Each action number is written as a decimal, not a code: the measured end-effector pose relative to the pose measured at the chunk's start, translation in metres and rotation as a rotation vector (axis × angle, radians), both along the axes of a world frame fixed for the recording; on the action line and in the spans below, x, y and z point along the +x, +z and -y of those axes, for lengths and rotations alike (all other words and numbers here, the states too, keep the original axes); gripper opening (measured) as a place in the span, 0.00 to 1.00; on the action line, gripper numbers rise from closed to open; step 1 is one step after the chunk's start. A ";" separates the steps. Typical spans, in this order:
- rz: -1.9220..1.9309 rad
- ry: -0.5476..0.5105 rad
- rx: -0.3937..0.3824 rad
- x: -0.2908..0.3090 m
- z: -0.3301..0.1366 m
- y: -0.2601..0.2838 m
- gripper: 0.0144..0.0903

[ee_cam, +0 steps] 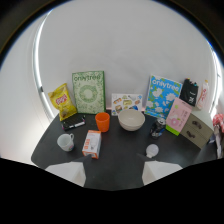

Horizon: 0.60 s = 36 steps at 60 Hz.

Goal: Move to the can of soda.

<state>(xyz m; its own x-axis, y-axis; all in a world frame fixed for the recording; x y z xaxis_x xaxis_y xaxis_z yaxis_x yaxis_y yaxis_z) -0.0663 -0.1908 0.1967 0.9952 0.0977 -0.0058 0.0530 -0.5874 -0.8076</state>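
Observation:
The soda can (158, 127) is small and dark. It stands upright on the dark table (120, 160), right of the white bowl (131, 119) and just in front of the pink box (178, 115). My gripper (114, 175) is open with nothing between its fingers. The pale left fingertip (67, 172) and right fingertip (159, 171) sit over the table's near edge. The can lies well beyond the fingers, roughly in line with the right one.
Orange cup (102, 121), white mug (65, 142) and an orange-and-white carton (91, 143) stand ahead on the left. A small white object (152, 149) lies between the right finger and the can. Yellow bag (62, 101), green box (88, 92), blue box (162, 96) line the wall.

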 end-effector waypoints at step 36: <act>0.043 -0.087 -0.055 0.102 0.022 -0.047 0.94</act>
<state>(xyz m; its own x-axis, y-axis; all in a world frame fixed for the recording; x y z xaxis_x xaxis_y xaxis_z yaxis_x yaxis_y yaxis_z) 0.0358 -0.2133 0.1502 0.9993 0.0115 0.0342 0.0338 -0.6348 -0.7719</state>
